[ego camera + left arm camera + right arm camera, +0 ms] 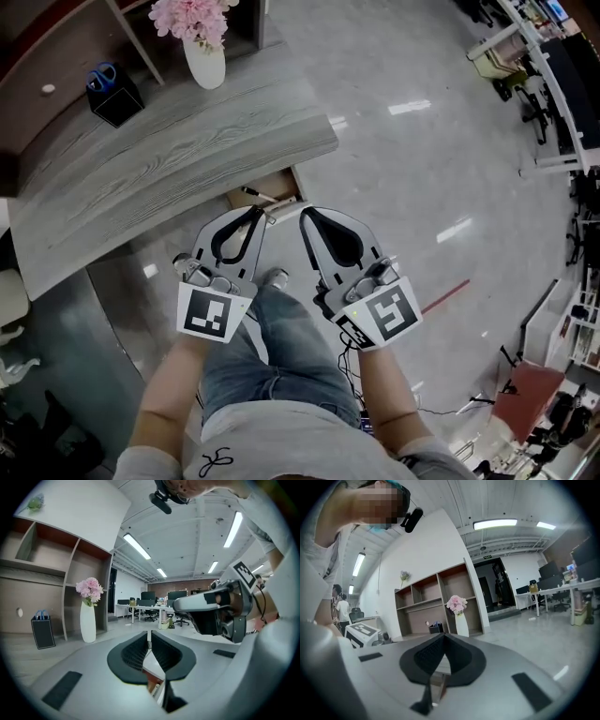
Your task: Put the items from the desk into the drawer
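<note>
The grey wooden desk carries a white vase of pink flowers and a black holder with blue-handled scissors. Under the desk's front edge an open drawer shows its brown inside, with a thin pen-like thing in it. My left gripper and right gripper hang side by side just in front of the drawer, both shut with nothing between the jaws. The left gripper view shows its tips together, with the vase and holder beyond. In the right gripper view the tips meet too.
Brown shelves stand behind the desk. The glossy floor spreads to the right, with office desks and chairs at the far right. The person's legs are below the grippers. A red line marks the floor.
</note>
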